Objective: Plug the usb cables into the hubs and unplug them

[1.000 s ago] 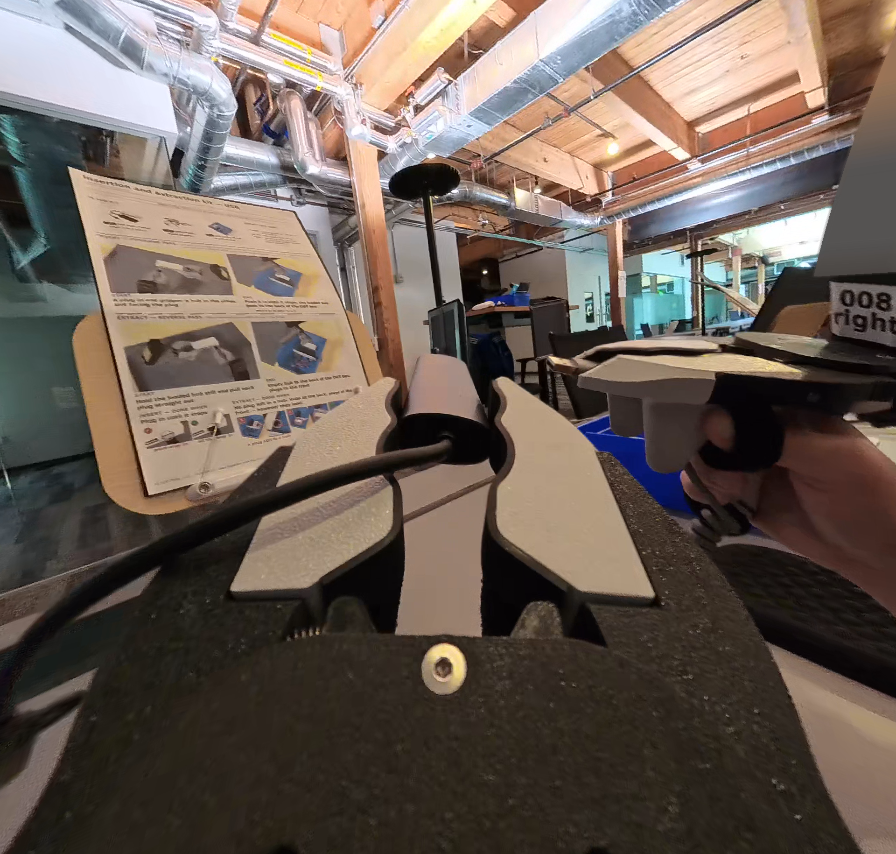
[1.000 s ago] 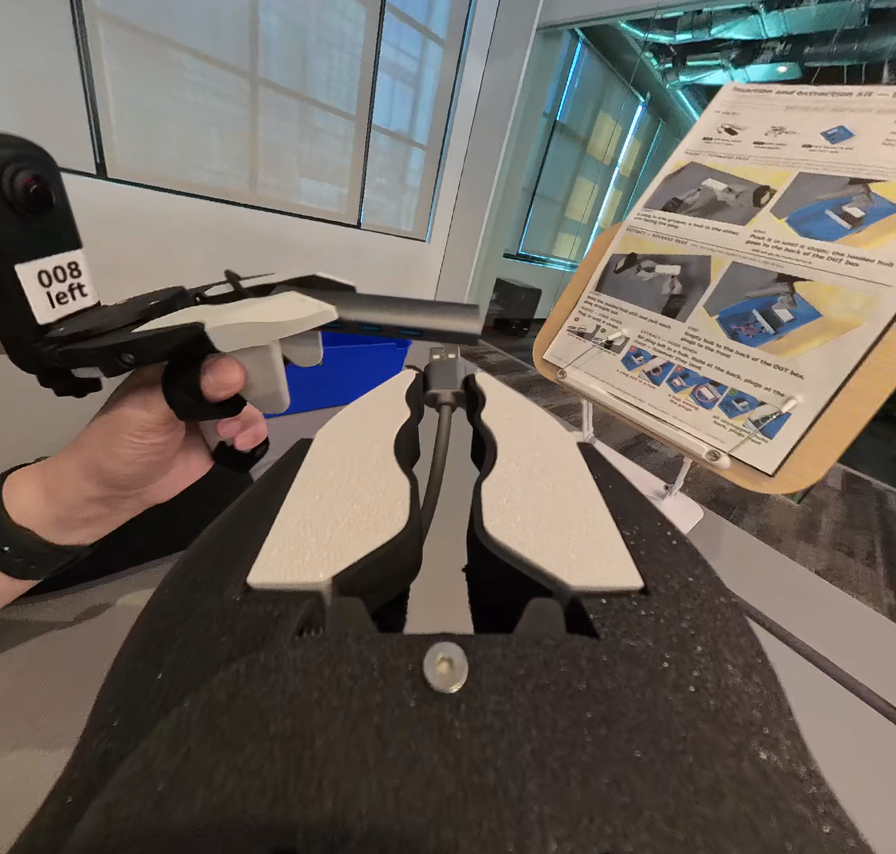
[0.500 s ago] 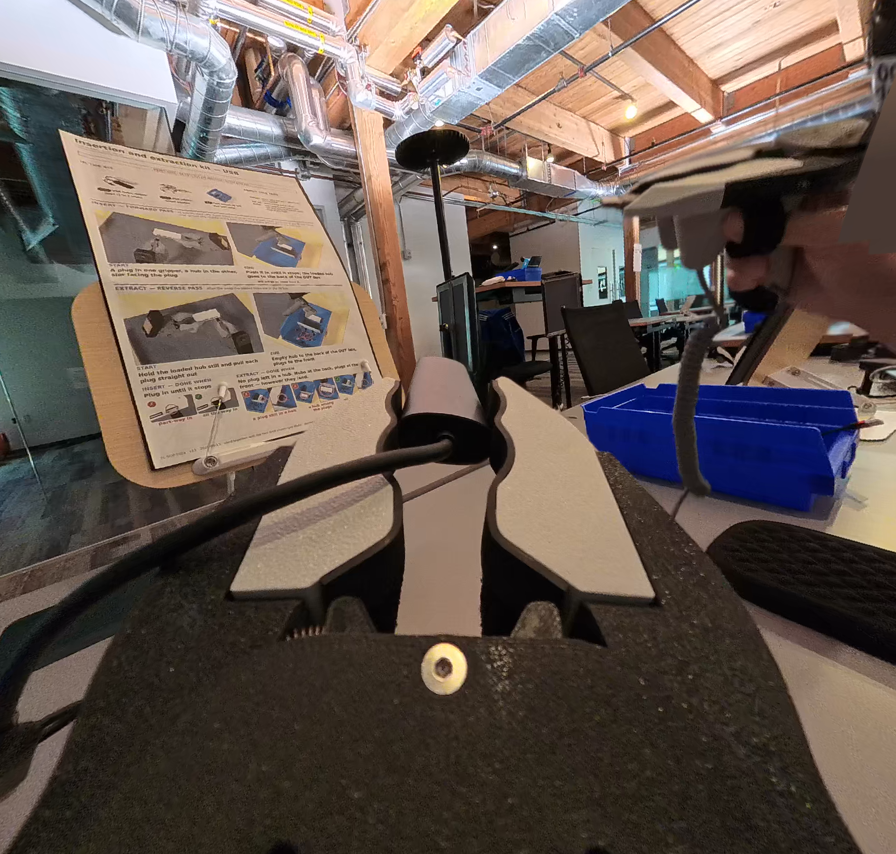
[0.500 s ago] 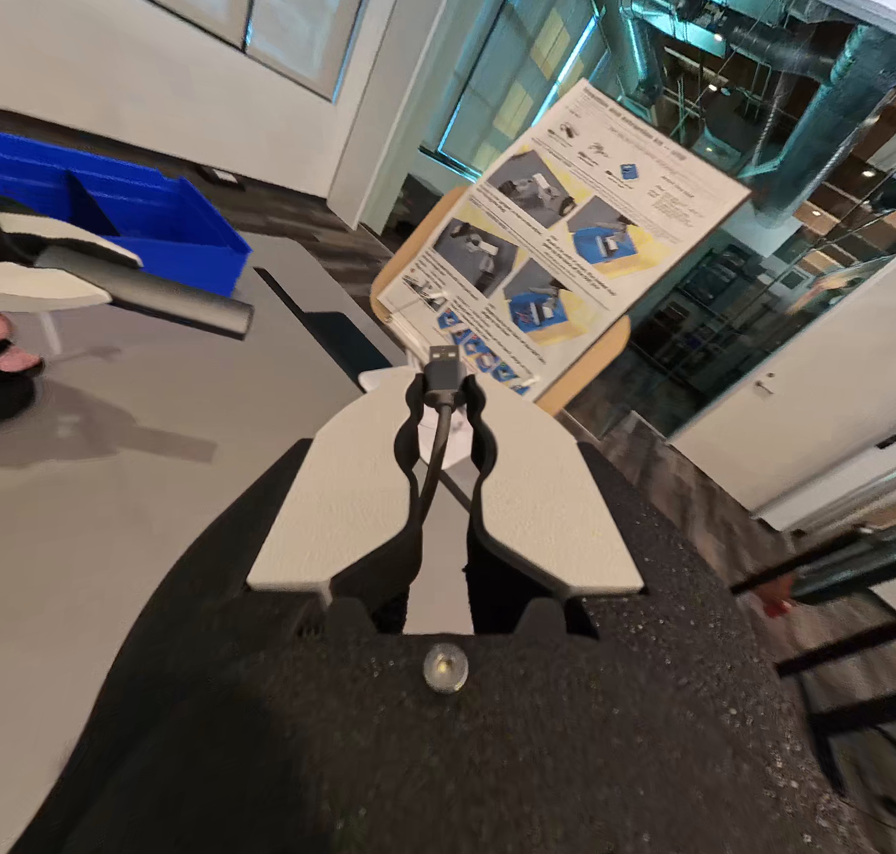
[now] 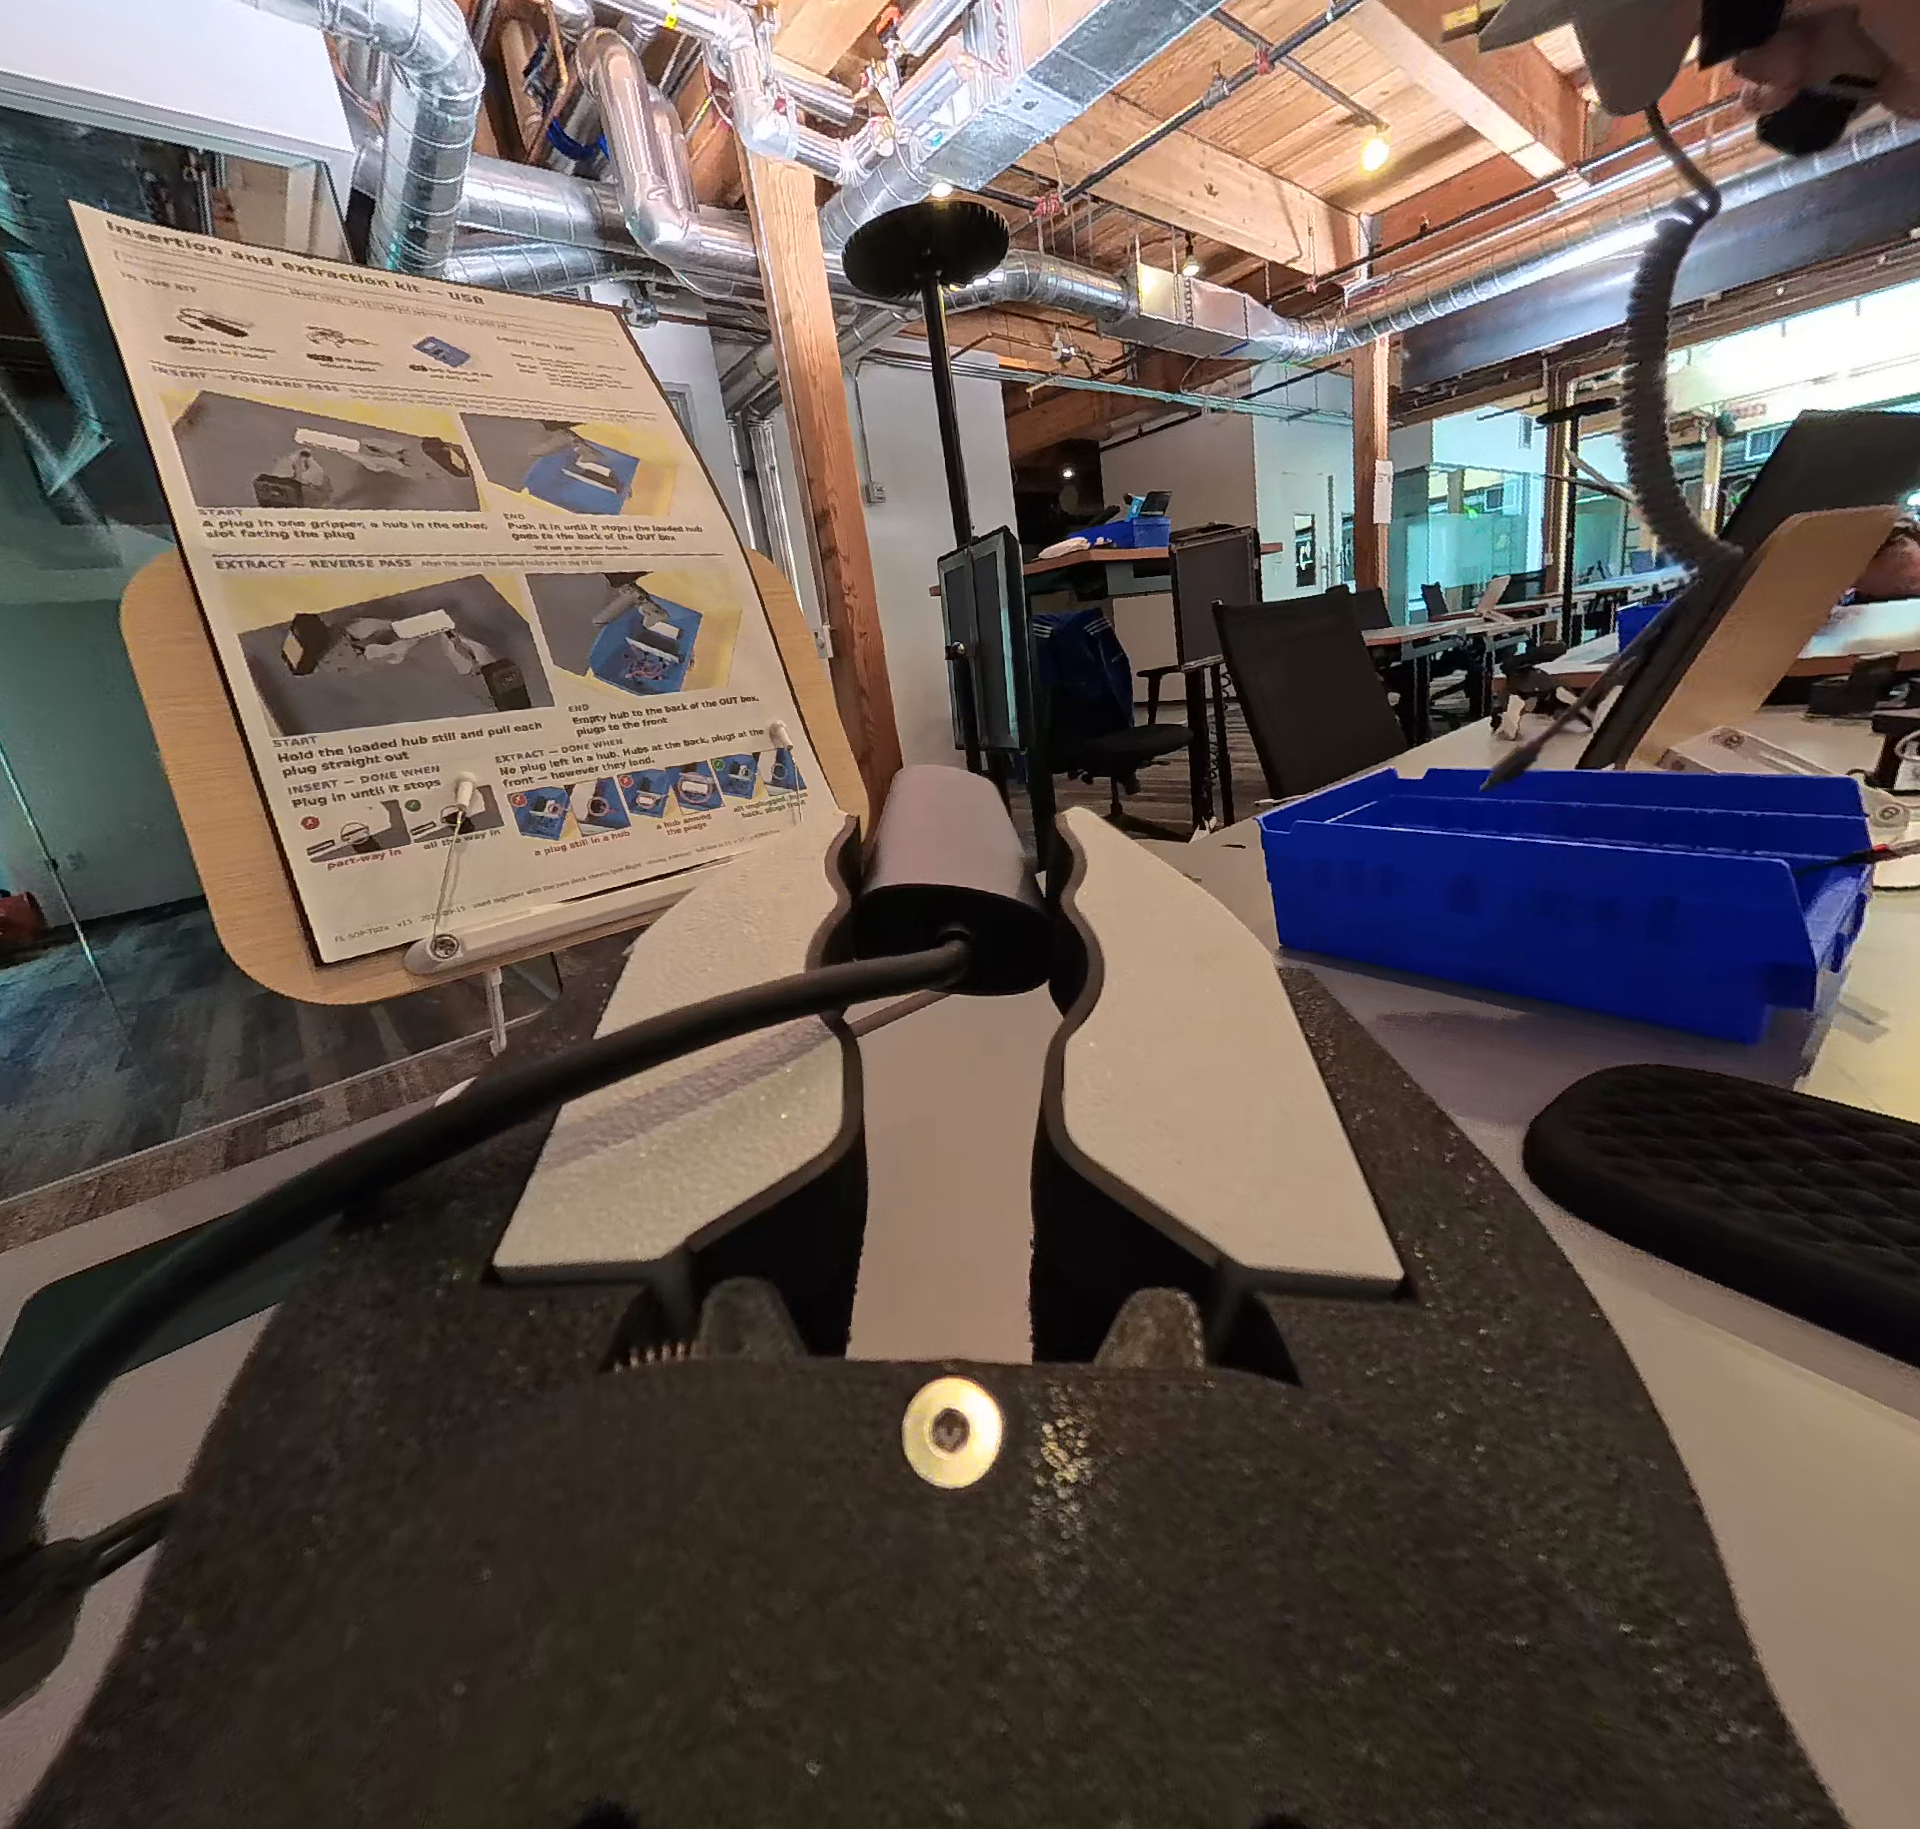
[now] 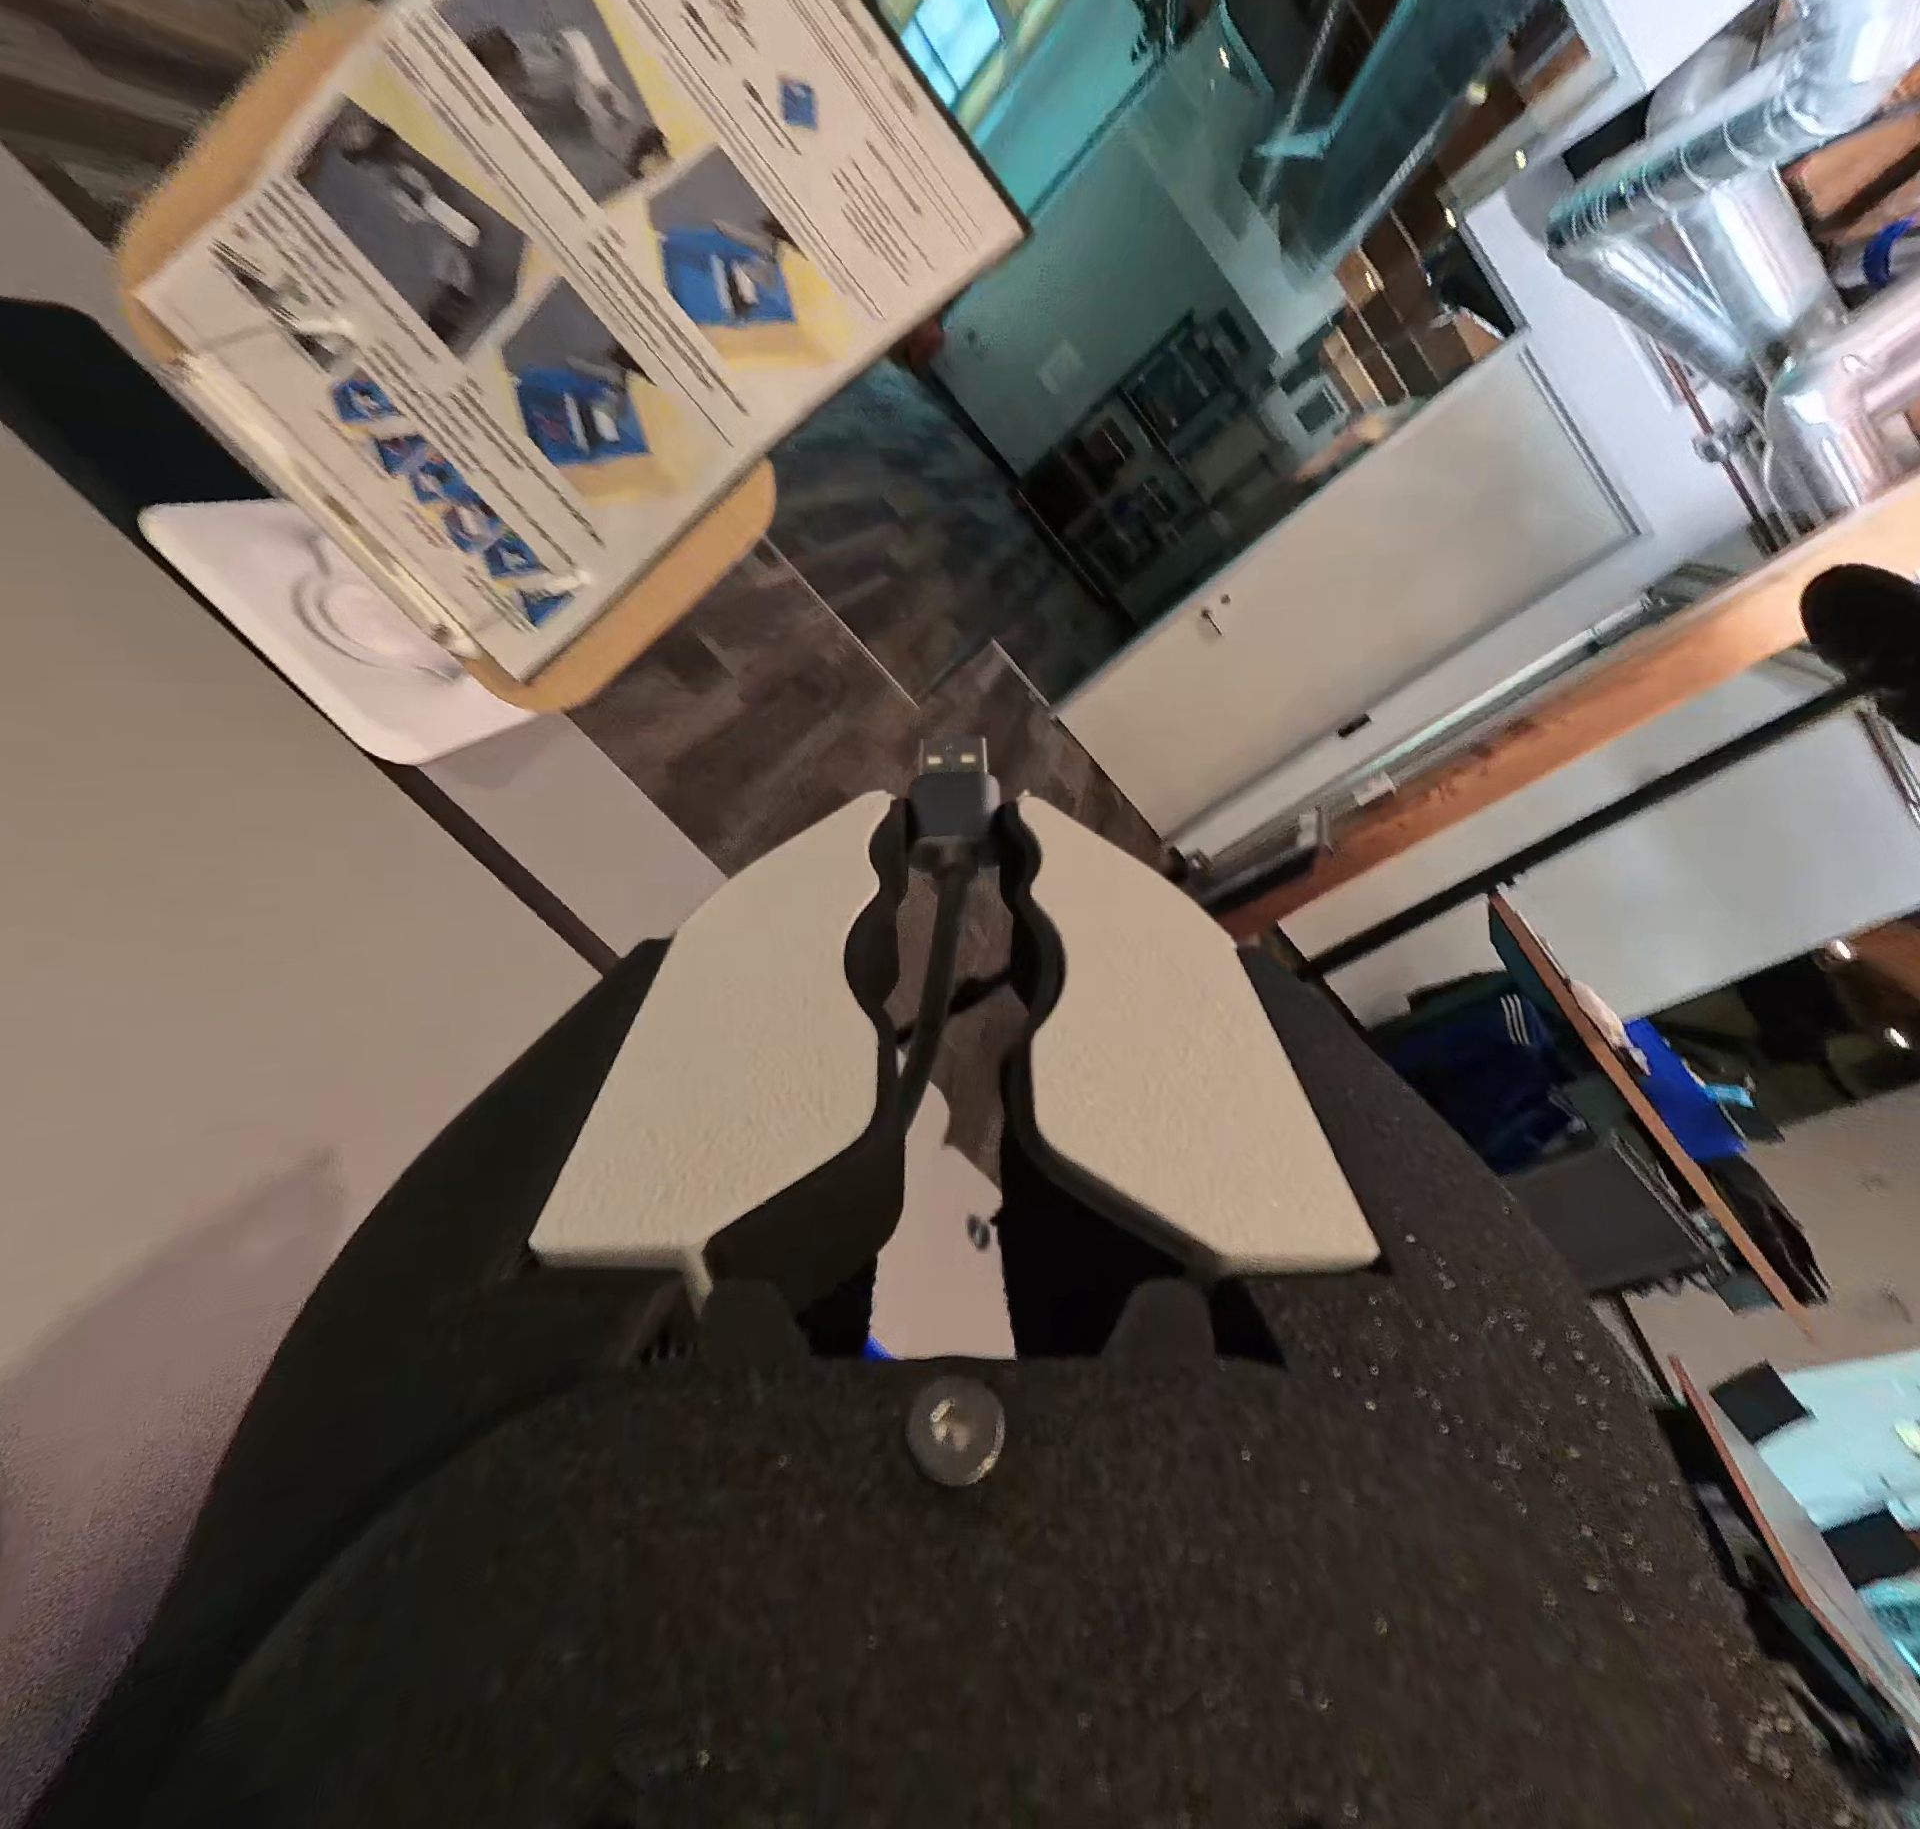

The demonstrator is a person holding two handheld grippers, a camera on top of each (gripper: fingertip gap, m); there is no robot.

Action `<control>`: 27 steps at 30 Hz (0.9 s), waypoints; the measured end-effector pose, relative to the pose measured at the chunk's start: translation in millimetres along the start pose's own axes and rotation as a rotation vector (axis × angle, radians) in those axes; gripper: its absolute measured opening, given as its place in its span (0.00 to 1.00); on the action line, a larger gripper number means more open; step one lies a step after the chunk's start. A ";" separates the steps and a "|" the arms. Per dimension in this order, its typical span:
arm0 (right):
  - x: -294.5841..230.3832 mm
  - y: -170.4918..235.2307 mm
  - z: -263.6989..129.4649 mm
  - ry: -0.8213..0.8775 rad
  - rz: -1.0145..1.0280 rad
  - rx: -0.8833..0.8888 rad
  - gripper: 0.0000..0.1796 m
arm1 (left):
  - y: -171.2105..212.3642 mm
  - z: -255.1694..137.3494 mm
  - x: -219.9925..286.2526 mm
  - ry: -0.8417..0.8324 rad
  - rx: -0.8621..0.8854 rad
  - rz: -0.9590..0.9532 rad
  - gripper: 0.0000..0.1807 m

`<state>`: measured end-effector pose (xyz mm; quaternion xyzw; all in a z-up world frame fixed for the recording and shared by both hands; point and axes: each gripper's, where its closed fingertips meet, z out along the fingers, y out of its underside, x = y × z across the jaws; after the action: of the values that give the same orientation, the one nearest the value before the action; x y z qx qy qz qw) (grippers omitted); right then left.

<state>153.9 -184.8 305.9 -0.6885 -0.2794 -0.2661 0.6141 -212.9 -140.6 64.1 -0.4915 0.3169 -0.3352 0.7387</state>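
The dark hub (image 5: 951,870) is pinched end-on by the left gripper (image 5: 954,896); the USB plug (image 6: 951,780) is clamped at 12 o'clock in the right gripper (image 6: 952,823), metal end protruding. With the right gripper raised at 1 o'clock, its dangling cable (image 5: 1652,356) could be snagged on the blue bin (image 5: 1538,906).

Ahead and left of the left gripper (image 5: 951,880), the instruction board (image 5: 457,584) on its stand blocks the table edge. To the right sits a blue bin (image 5: 1558,896) with a black mat (image 5: 1745,1187) nearer (bare grey table (image 5: 1382,1010) runs between them). A cable (image 5: 1652,408) hangs from above, over the bin's far side.
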 end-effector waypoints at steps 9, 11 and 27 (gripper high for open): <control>30.6 115.9 29.9 -0.026 0.133 -0.206 0.09 | 3.5 0.7 -0.9 -0.010 -0.012 0.010 0.18; 20.0 144.8 36.6 -0.045 0.179 -0.234 0.09 | 4.2 1.0 -0.8 -0.009 -0.014 0.010 0.18; -119.5 358.2 54.4 -0.311 0.658 -0.504 0.10 | 5.0 2.3 3.2 0.015 -0.018 -0.005 0.18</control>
<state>326.1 -169.8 -34.2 -0.9009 -0.0607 -0.0094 0.4297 -208.3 -140.5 59.7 -0.4963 0.3242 -0.3377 0.7311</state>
